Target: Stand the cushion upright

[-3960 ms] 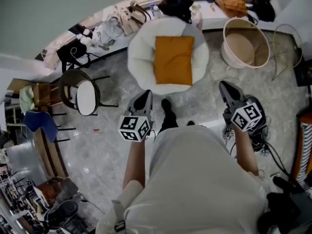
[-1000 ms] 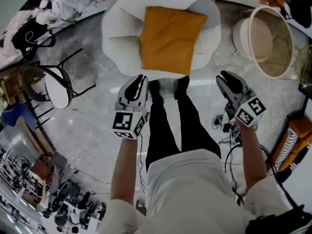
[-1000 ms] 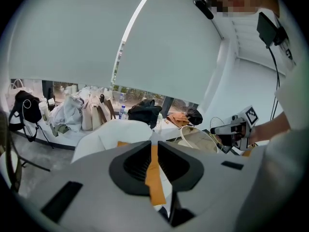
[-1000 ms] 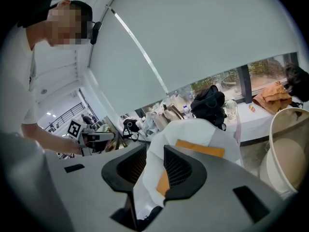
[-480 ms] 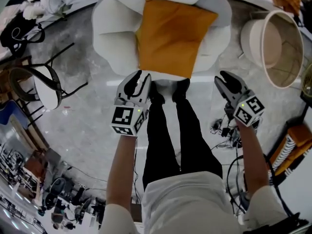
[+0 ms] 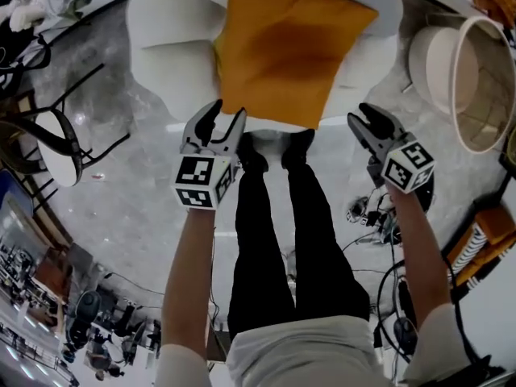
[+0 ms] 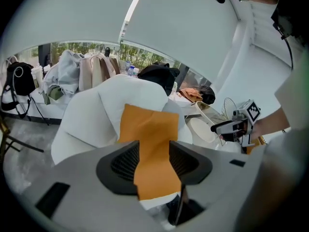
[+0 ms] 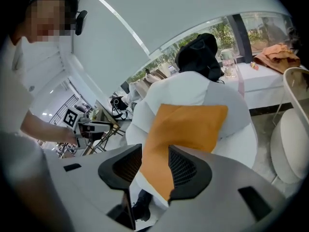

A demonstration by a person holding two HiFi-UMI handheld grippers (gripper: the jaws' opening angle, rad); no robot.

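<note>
Fingers (image 6: 199, 129) just opening, empty, near flat cushion (image 6: 282, 47) lying lengthwise away.

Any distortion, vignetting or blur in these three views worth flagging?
Head view: wide-angle bending toward the edges, cushion sharp with a darker patch at its middle. Left gripper view: black vignette in the corners, heavy barrel bowing. Right gripper view: same vignette, bright windows, a mosaic patch upper left.
</note>
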